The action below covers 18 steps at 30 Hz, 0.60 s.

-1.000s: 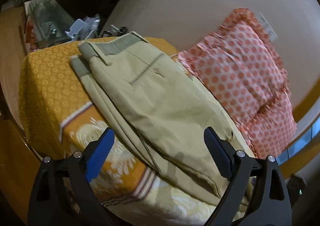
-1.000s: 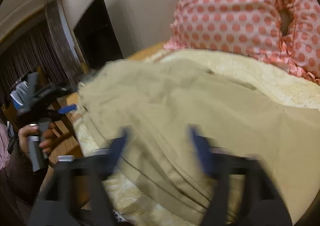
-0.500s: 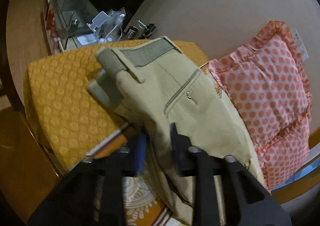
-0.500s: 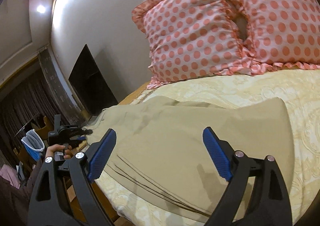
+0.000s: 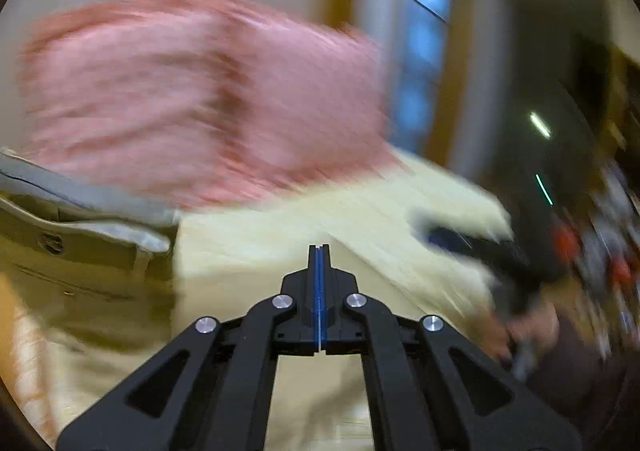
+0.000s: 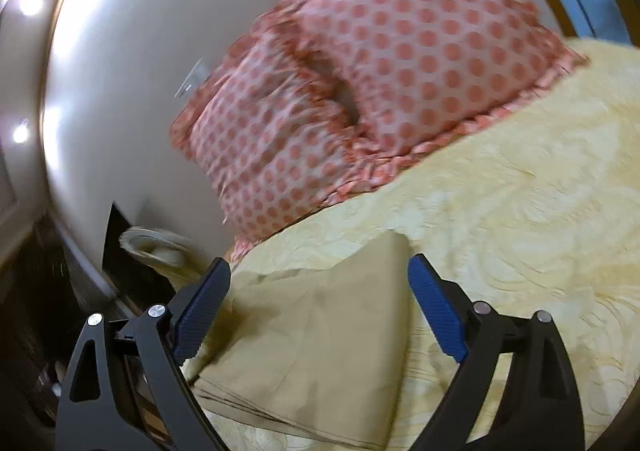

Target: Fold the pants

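The khaki pants (image 6: 320, 351) lie on the pale yellow bedspread (image 6: 520, 219), their leg end between the fingers of my right gripper (image 6: 320, 307). The right gripper is open and hovers just above the cloth. In the blurred left wrist view the pants' waistband with a button (image 5: 60, 235) hangs at the left, lifted. My left gripper (image 5: 319, 251) has its two blue pads pressed together; cloth runs beneath it, and the frames do not show whether any cloth is pinched between the pads.
Two pink polka-dot pillows (image 6: 360, 83) lean against the beige wall (image 6: 140, 31) at the head of the bed. The other gripper and a hand (image 5: 520, 315) show at the right of the left wrist view. A dark cabinet (image 6: 120, 251) stands left of the bed.
My left gripper closed at the waistband and swung right, lifting the waistband up. My right gripper moved along the pants to the leg end, staying open.
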Each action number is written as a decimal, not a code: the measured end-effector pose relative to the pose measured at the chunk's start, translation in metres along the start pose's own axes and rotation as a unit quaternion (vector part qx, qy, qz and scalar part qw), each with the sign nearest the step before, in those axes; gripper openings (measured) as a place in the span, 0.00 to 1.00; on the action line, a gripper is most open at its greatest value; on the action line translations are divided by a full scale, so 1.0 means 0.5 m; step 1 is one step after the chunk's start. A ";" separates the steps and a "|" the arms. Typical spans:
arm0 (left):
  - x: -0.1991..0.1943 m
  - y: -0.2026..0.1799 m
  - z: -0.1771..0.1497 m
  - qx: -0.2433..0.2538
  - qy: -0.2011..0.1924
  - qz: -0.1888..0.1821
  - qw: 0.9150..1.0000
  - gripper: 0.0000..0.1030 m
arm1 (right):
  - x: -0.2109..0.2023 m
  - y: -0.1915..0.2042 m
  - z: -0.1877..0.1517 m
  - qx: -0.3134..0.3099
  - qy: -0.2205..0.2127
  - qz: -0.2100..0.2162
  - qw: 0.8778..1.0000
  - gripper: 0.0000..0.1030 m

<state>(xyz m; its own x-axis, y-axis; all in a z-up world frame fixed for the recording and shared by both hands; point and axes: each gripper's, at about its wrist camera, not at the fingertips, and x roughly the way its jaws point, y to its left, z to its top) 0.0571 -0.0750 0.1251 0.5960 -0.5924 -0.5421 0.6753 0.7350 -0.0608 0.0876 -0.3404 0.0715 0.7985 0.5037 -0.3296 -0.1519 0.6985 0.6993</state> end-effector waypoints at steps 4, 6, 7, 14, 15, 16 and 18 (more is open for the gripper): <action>0.039 -0.035 -0.066 -0.011 0.046 -0.058 0.997 0.02 | 0.001 -0.011 -0.005 0.016 0.024 0.007 1.000 0.90; -0.006 0.017 -0.088 -0.064 0.026 -0.045 0.997 0.06 | 0.019 0.015 -0.014 -0.003 0.051 0.023 0.998 0.90; -0.039 0.061 -0.102 -0.101 0.014 -0.020 0.995 0.19 | 0.037 0.033 -0.020 -0.009 0.072 0.035 0.997 0.90; -0.185 0.239 -0.198 -0.216 -0.016 0.150 0.965 0.55 | 0.267 0.123 -0.034 0.088 0.221 0.078 0.968 0.88; -0.199 0.252 -0.212 -0.227 -0.016 0.159 0.961 0.57 | 0.299 0.128 -0.031 0.095 0.231 0.066 0.966 0.87; -0.206 0.257 -0.215 -0.234 -0.016 0.162 0.958 0.58 | 0.339 0.135 -0.027 0.096 0.241 0.043 0.965 0.84; -0.218 0.280 -0.231 -0.247 -0.017 0.168 0.954 0.60 | 0.408 0.149 -0.019 0.082 0.249 -0.004 0.965 0.83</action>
<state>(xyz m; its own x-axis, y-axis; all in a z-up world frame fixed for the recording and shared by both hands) 0.0366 0.1307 0.0790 0.7620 -0.3009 -0.5734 0.1625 0.9460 -0.2806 0.2338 -0.1808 0.0502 0.4141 0.7087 -0.5712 -0.0196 0.6343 0.7728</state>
